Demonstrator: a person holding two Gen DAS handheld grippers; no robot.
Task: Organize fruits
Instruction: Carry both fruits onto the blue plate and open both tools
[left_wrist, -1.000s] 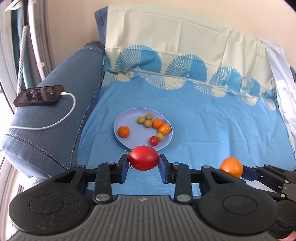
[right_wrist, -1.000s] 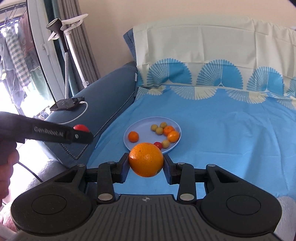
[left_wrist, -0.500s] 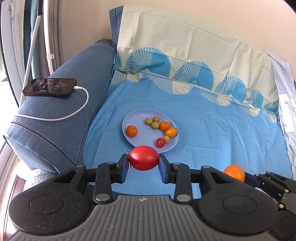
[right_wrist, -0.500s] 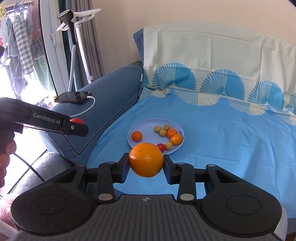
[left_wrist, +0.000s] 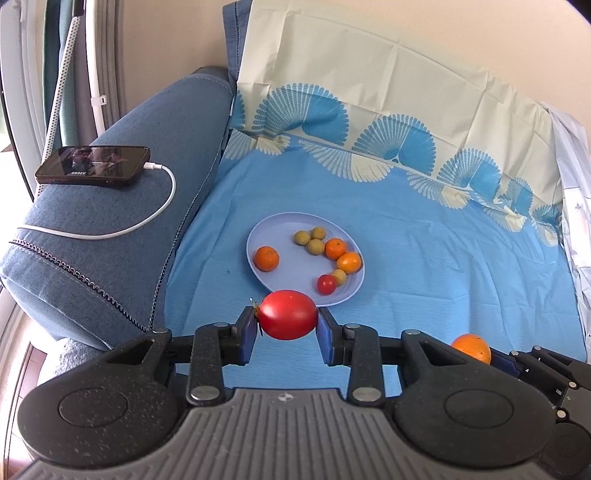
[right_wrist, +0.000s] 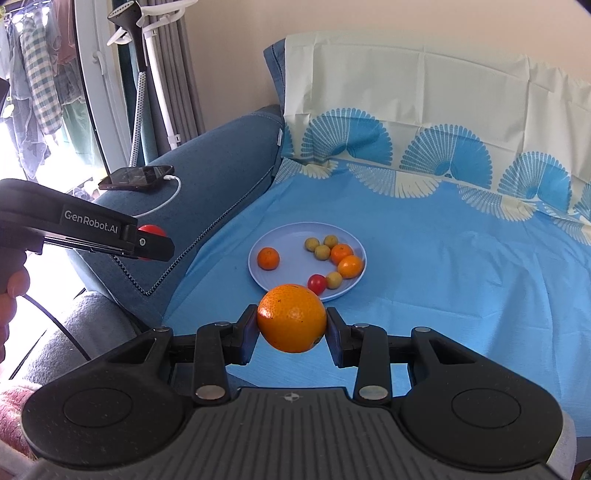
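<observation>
Both handheld grippers now sit closer to the plate than a second ago, the left one having slid across so the phone looms larger on the sofa arm. Fingers of the left gripper are clenched on a red tomato, pads pressed on its two ends; those of the right gripper clamp a large orange across its middle. Both fruits hang in the air just short of the near rim of the pale blue plate, which lies on the blue sheet of a sofa bed and already carries mandarins, small yellow-green fruits and a cherry tomato. Judging by looks, the tomato is smooth, thin-skinned and soft, likely to slip or bruise under a hard squeeze, so a light hold across its widest part suits it. By contrast, the orange seems firm, heavier and dimpled, offering better purchase. To the left, a phone charges on the denim sofa arm.
</observation>
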